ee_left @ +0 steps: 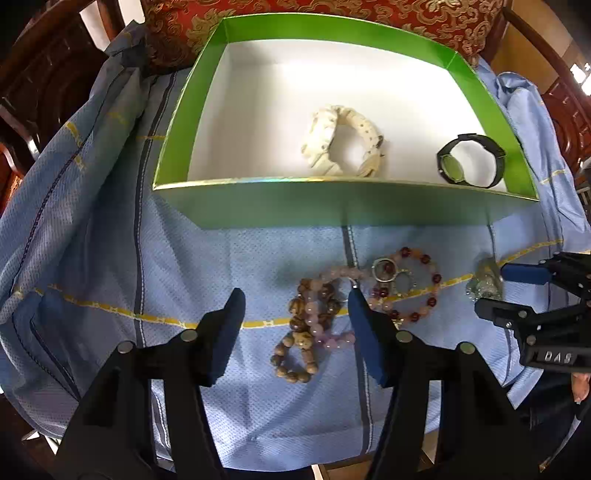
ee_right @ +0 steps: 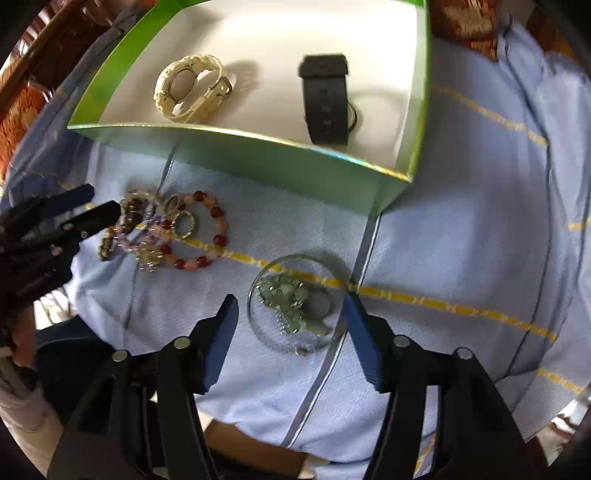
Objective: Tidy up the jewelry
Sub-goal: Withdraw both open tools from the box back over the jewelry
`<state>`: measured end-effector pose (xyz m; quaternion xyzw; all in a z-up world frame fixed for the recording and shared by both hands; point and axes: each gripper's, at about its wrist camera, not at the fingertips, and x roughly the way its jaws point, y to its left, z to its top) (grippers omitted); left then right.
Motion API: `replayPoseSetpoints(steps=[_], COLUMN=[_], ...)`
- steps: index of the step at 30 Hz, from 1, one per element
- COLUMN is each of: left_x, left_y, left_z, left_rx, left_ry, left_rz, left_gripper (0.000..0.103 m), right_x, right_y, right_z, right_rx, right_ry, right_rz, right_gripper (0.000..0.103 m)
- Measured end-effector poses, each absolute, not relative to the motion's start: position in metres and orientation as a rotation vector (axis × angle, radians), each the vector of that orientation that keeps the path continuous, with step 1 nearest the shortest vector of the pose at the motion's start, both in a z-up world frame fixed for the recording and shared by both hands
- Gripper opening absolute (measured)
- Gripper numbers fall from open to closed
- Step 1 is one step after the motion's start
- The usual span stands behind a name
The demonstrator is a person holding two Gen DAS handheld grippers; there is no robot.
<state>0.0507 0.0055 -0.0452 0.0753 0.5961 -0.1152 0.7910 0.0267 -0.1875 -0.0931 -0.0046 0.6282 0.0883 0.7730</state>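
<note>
A green box (ee_left: 258, 206) with a white floor holds a cream watch (ee_left: 343, 142) and a black watch (ee_left: 469, 160). In front of it, on the blue cloth, lies a pile of bead bracelets: brown (ee_left: 299, 332), pink (ee_left: 334, 338), red-and-peach (ee_left: 424, 284), plus rings (ee_left: 384, 269). My left gripper (ee_left: 295, 301) is open, just above the brown and pink bracelets. My right gripper (ee_right: 290, 308) is open around a clear dish (ee_right: 295, 306) with a pale green brooch (ee_right: 291, 301). The box (ee_right: 258, 155), the cream watch (ee_right: 192, 86) and the black watch (ee_right: 325, 99) also show in the right wrist view.
A blue cloth (ee_left: 110, 258) with yellow lines covers the table. A red and gold cushion (ee_left: 332, 14) lies behind the box. Dark wooden chair frames (ee_left: 40, 85) stand at the left and right. The right gripper shows at the right edge of the left wrist view (ee_left: 491, 291).
</note>
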Motion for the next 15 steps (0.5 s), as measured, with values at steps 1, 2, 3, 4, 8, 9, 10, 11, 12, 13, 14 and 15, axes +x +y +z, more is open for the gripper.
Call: replayPoseSetpoints(steps=[1, 2, 3, 4, 8, 9, 10, 11, 12, 13, 14, 15], left_x=[0.051, 0.052, 0.053, 0.053, 0.058, 0.055, 0.056, 0.056, 0.054, 0.055, 0.056, 0.056], left_y=[0.005, 0.005, 0.006, 0.006, 0.005, 0.013, 0.012, 0.012, 0.014, 0.014, 0.013, 0.011], left_z=[-0.046, -0.047, -0.049, -0.05, -0.054, -0.052, -0.052, -0.053, -0.055, -0.055, -0.054, -0.055], left_rx=[0.162, 0.163, 0.165, 0.166, 0.168, 0.169, 0.171, 0.172, 0.172, 0.168, 0.164, 0.161], left_ry=[1.286, 1.288, 1.289, 1.29, 1.292, 1.292, 1.294, 1.296, 1.296, 1.298, 1.298, 1.297], left_rz=[-0.246, -0.245, -0.244, -0.242, -0.234, -0.234, -0.233, -0.23, -0.227, -0.222, -0.221, -0.223], left_gripper=[0.06, 0.06, 0.062, 0.063, 0.068, 0.069, 0.07, 0.071, 0.071, 0.071, 0.071, 0.072], right_x=[0.026, 0.024, 0.023, 0.021, 0.02, 0.022, 0.024, 0.026, 0.027, 0.028, 0.028, 0.027], right_y=[-0.185, -0.183, -0.181, -0.18, -0.185, -0.186, -0.187, -0.186, -0.181, -0.181, -0.176, -0.171], right_z=[-0.092, -0.088, -0.08, -0.072, -0.049, -0.051, -0.058, -0.065, -0.074, -0.079, -0.087, -0.093], right_rx=[0.021, 0.113, 0.164, 0.164, 0.001, -0.007, -0.006, -0.017, -0.055, -0.083, -0.127, -0.157], right_ry=[1.36, 1.353, 1.331, 1.29, 1.155, 1.171, 1.206, 1.234, 1.267, 1.281, 1.298, 1.309], right_rz=[0.241, 0.346, 0.411, 0.421, 0.241, 0.219, 0.208, 0.204, 0.193, 0.183, 0.166, 0.161], right_gripper=[0.061, 0.061, 0.061, 0.061, 0.066, 0.072, 0.073, 0.074, 0.074, 0.074, 0.074, 0.074])
